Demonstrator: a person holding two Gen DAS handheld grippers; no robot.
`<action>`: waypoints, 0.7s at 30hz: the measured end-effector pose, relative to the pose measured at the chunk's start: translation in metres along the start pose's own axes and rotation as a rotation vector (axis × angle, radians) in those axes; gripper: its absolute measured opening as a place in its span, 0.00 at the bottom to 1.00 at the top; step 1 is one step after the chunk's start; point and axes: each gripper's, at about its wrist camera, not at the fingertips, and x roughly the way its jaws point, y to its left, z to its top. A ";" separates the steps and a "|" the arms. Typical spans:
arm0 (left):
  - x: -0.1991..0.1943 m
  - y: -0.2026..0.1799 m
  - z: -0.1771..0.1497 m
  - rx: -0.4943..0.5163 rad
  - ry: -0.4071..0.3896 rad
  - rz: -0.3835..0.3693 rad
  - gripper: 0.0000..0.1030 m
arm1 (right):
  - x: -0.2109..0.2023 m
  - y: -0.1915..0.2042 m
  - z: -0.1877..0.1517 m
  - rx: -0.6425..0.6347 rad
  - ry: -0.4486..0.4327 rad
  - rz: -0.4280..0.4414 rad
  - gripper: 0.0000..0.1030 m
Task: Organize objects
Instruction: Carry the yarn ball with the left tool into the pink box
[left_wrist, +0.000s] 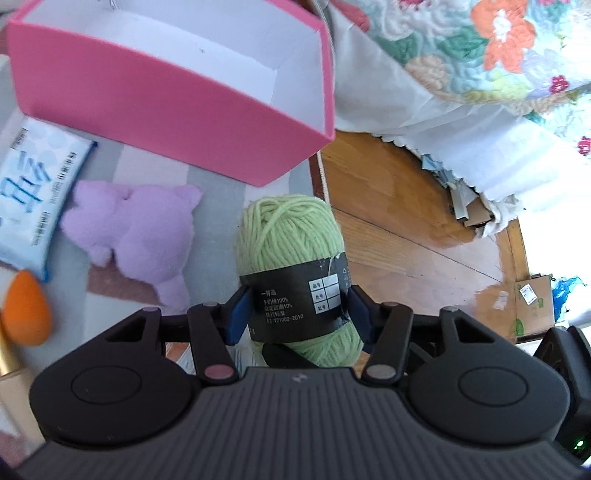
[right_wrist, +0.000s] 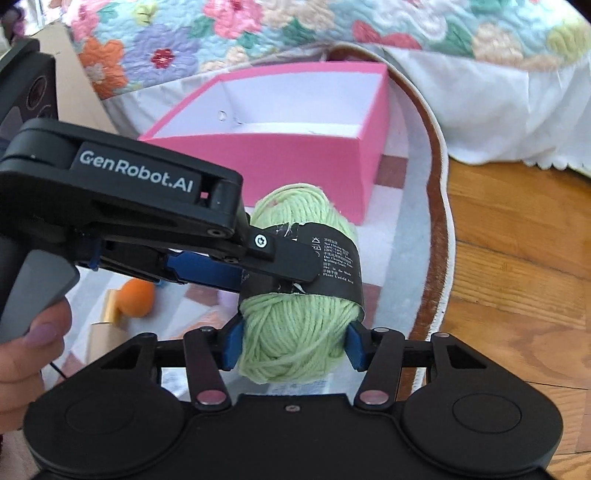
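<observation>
A ball of light green yarn (left_wrist: 291, 236) with a black paper label is held off the rug by both grippers. In the left wrist view my left gripper (left_wrist: 300, 314) is shut on it, blue pads pressing either side of the label. In the right wrist view my right gripper (right_wrist: 291, 349) is shut on the near end of the yarn (right_wrist: 291, 332), and the left gripper (right_wrist: 273, 273) comes in from the left across the label. An open pink box (left_wrist: 166, 122) with a white inside stands just beyond the yarn, also the pink box (right_wrist: 295, 158) ahead.
A purple plush toy (left_wrist: 136, 236), a blue tissue pack (left_wrist: 33, 192), an orange sponge (left_wrist: 27, 310) and a gold tube (left_wrist: 7, 362) lie on the rug to the left. A wooden floor (left_wrist: 406, 221) and a floral quilt (left_wrist: 480, 55) lie to the right. A hand (right_wrist: 22, 354) holds the left gripper's handle.
</observation>
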 end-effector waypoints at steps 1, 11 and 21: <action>-0.008 -0.001 0.000 -0.004 0.000 -0.004 0.53 | -0.006 0.006 0.003 -0.017 0.001 -0.005 0.57; -0.109 -0.038 0.020 0.032 -0.117 -0.065 0.53 | -0.082 0.056 0.062 -0.172 -0.085 -0.030 0.57; -0.154 -0.062 0.069 0.054 -0.110 -0.033 0.53 | -0.101 0.070 0.108 -0.070 -0.108 0.000 0.57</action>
